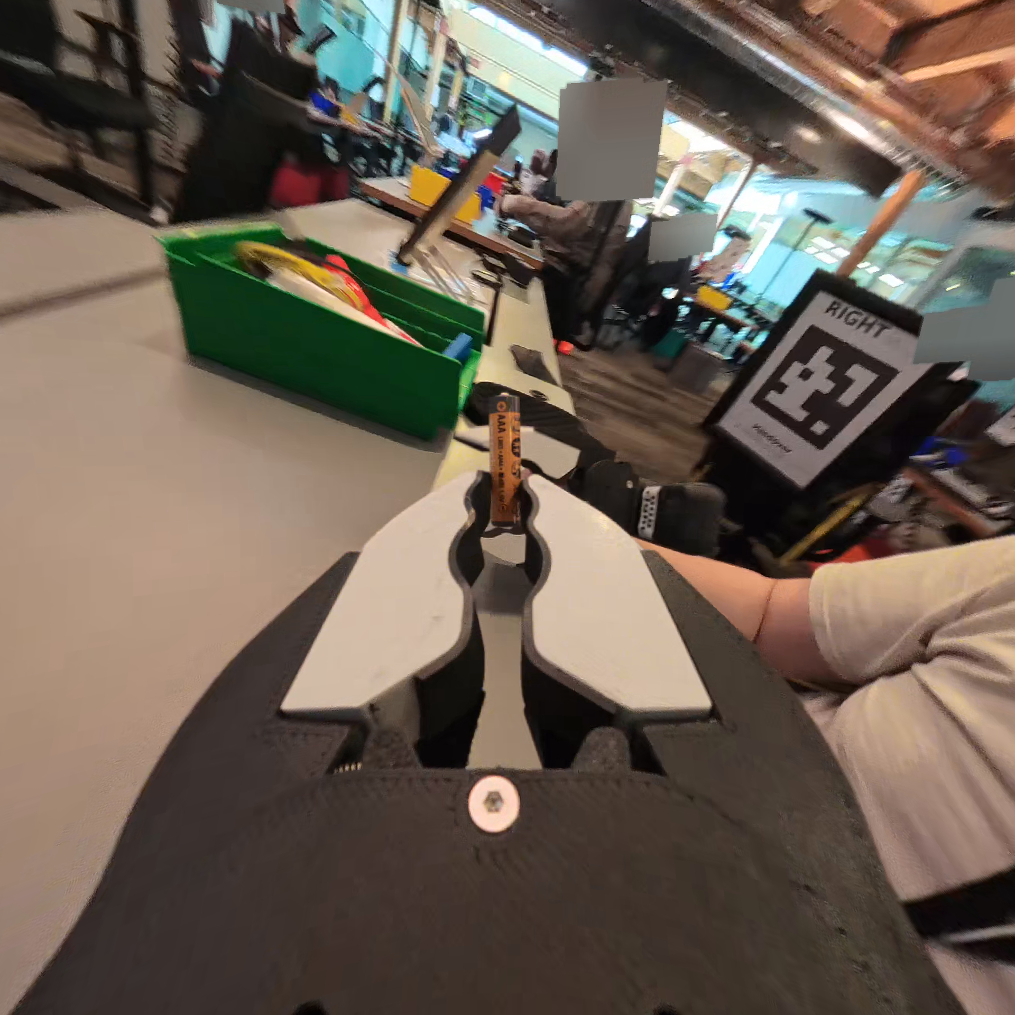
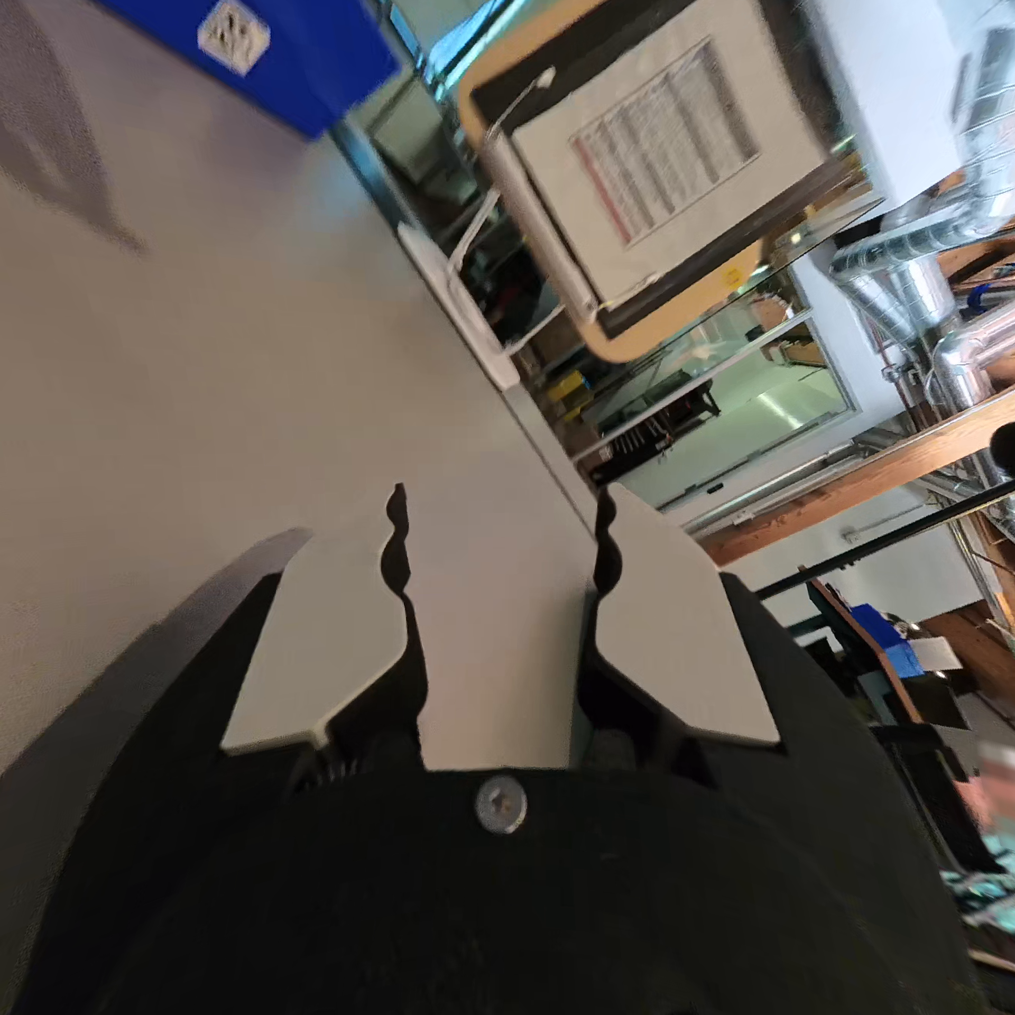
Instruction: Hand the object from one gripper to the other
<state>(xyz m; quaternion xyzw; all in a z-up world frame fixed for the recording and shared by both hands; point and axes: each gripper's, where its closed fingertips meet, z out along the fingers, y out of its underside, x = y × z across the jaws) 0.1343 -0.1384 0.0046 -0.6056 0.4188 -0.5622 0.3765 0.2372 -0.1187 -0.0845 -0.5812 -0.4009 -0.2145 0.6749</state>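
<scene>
One orange battery [image 1: 504,458] upright in the left gripper's [image 1: 501,483] clamped jaws; right gripper's [image 2: 502,508] jaws apart, empty.

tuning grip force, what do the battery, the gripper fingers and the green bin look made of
Battery: likely a metal cell in a glossy orange printed wrap.
Left gripper fingers: matte grey faces that look like plastic, with dark scalloped inner edges, perhaps rubbery.
Green bin: moulded plastic by its uniform colour and slightly shiny walls.

Both wrist views forward, table-level.
</scene>
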